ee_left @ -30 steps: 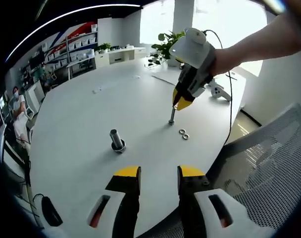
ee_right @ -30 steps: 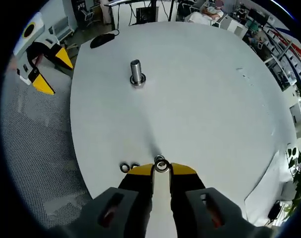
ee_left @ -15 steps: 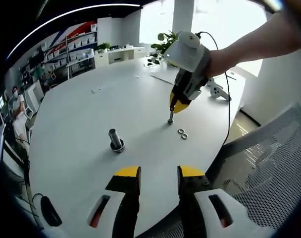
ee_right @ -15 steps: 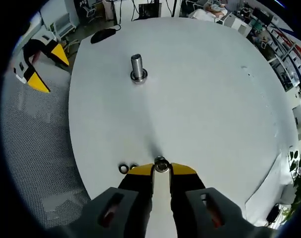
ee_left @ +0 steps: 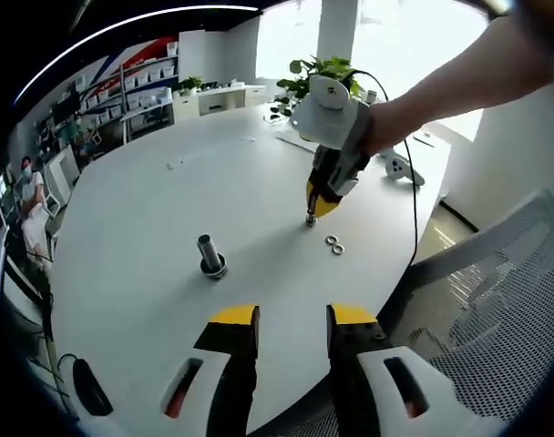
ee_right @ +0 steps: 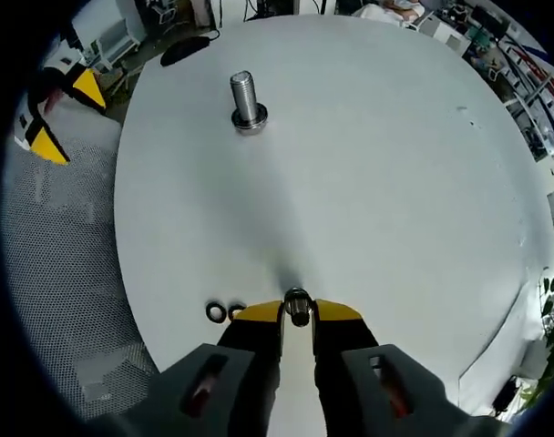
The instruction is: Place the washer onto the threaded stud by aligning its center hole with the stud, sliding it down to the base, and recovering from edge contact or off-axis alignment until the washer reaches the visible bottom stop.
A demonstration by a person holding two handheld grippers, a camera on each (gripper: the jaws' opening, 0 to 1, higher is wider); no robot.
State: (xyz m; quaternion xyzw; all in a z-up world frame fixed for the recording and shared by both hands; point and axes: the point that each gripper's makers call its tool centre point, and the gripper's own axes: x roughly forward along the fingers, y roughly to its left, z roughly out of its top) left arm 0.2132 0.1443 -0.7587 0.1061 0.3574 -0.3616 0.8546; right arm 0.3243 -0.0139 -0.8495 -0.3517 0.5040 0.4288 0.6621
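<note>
- Right now the right gripper (ee_right: 298,314) sits low over the white round surface (ee_right: 368,164), jaws nearly closed around the top of a small threaded stud (ee_right: 298,304) standing upright between the yellow tips.
- Whether a washer is pinched at the stud top, cannot tell; a ring-like rim shows there but too small to be sure.
- In the left gripper view the same right gripper (ee_left: 315,208) comes in from the right on a person's bare arm (ee_left: 441,82), tips down on the stud (ee_left: 310,219).
- Two loose washers (ee_right: 224,312) lie flat on the surface just beside the stud, near the surface edge; in the left gripper view they (ee_left: 335,244) are touching or nearly touching each other.
- A second, larger bolt (ee_right: 247,99) stands upright on a wide base, well apart from the stud; also seen at (ee_left: 210,256).
- Left gripper (ee_left: 292,320) hovers off the surface edge, jaws apart, grasping nothing; it also shows at (ee_right: 54,114).
- Mesh chair (ee_left: 496,300) beside the surface.
- Black mouse-like item (ee_right: 188,50) on the far side of the surface.
</note>
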